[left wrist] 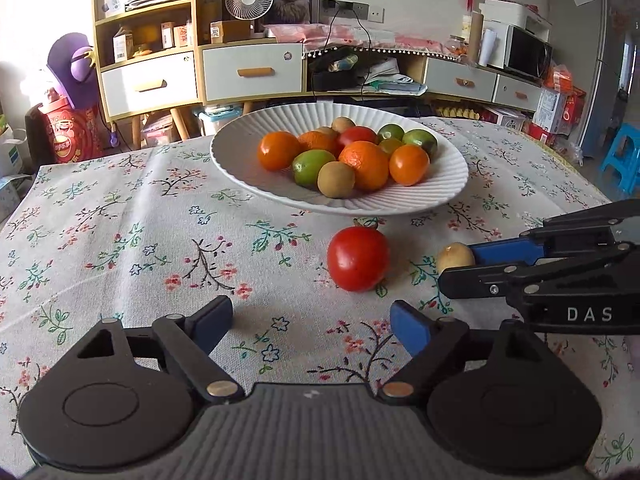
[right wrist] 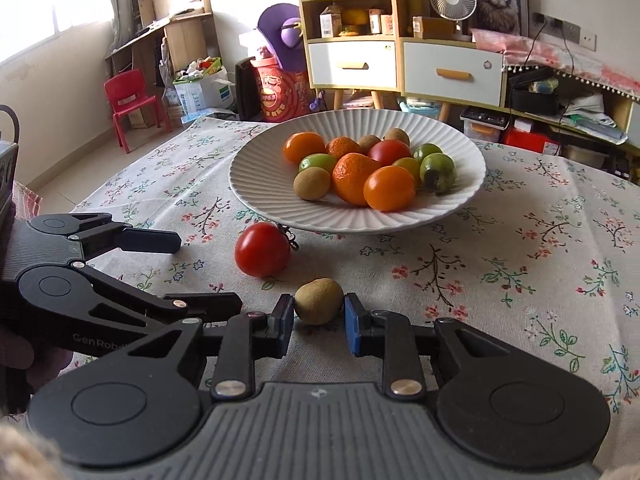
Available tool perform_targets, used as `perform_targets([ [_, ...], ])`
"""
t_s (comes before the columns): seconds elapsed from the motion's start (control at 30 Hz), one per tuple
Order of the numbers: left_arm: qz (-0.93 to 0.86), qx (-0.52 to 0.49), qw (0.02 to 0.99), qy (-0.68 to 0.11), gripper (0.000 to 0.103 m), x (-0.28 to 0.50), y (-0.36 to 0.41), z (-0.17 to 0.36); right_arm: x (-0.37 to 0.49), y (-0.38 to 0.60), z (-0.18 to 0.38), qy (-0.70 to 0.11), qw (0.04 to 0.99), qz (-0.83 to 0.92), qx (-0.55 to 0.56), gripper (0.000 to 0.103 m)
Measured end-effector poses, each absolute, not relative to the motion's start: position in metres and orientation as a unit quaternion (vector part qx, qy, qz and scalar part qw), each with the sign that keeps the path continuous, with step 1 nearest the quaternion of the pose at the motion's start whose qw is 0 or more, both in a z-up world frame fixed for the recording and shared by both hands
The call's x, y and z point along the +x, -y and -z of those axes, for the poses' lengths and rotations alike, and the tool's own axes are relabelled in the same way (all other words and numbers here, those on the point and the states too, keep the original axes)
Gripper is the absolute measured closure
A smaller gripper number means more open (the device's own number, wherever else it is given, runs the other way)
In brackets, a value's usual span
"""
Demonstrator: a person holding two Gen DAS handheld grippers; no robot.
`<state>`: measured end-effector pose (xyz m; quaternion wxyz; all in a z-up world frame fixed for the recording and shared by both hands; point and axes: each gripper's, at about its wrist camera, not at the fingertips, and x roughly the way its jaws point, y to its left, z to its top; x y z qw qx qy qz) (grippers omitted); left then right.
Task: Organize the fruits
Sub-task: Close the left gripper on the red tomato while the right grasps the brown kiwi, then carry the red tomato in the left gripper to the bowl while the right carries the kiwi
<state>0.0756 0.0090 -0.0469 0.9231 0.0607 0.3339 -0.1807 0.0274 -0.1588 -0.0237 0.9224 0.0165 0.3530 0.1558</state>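
Kiwi (right wrist: 319, 301): on the table's near side, in front of the plate (right wrist: 460, 208), between your right gripper (right wrist: 319, 322) pads.
Right gripper: clenched on the kiwi, both pads touching.
Tomato (left wrist: 358, 259): straight ahead of your left gripper (left wrist: 312, 322), against the plate's near rim.
Left gripper: spread wide, holding nothing; 1 tomato within its reach.

Two low, close wrist views, both facing the fruit plate (left wrist: 448, 196)
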Motion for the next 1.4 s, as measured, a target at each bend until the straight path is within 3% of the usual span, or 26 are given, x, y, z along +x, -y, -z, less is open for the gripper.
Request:
perform_targets([
  [0.23, 0.19, 0.061, 0.926, -0.319, 0.049, 0.081, 0.006, 0.048, 0.033, 0.164, 0.023, -0.357, 0.922, -0.147, 0.032, 0.079],
  [0.47, 0.195, 0.056, 0.926, -0.318, 0.075, 0.085, 0.011, 0.043, 0.031, 0.168, 0.023, -0.361, 0.921, -0.144, 0.033, 0.079],
  [1.4, 0.246, 0.053, 0.921, -0.298, 0.077, 0.054, 0.012, 0.003, 0.029, 0.183, -0.005, -0.316, 0.94, -0.12, 0.042, 0.079],
])
